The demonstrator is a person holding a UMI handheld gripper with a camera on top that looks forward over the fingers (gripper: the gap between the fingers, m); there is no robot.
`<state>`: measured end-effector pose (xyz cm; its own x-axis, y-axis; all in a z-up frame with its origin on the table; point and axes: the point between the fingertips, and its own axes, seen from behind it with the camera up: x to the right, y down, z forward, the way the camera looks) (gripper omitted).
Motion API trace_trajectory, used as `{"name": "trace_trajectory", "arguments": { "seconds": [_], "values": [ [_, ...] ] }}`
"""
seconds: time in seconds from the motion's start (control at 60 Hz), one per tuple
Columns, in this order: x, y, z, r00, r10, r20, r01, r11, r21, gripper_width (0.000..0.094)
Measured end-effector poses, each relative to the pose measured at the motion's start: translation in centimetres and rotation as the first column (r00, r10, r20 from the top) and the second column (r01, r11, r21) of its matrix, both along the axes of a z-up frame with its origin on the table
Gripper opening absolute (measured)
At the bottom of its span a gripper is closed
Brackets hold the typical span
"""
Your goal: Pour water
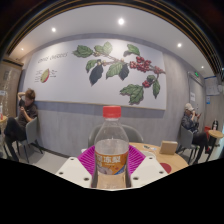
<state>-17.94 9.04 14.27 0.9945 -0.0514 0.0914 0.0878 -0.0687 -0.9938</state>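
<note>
A clear plastic water bottle (111,150) with a red cap and an orange and white label stands upright between my fingers. My gripper (112,163) is shut on the bottle, with the magenta pads (88,159) pressed against its sides at label height. The bottle's lower part is hidden below the fingers. No cup or other vessel shows.
A wooden table (152,151) lies beyond the bottle, with a cardboard box (168,147) on it to the right. A person (18,118) sits at the far left and another (189,125) at the far right. A white wall with a leaf mural (110,66) stands behind.
</note>
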Motion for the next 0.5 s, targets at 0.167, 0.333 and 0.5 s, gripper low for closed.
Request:
{"name": "trace_trajectory", "arguments": {
  "seconds": [0.167,0.333,0.5],
  "values": [
    [0.0,0.1,0.4,0.999,0.033,-0.008,-0.033,0.999,0.011,0.0334],
    [1.4,1.9,0.0,0.934,0.051,-0.355,-0.04,0.998,0.039,0.0333],
    [-1.5,4.4,-0.5,0.563,0.075,-0.823,-0.094,0.995,0.026,0.0335]
  ]
}}
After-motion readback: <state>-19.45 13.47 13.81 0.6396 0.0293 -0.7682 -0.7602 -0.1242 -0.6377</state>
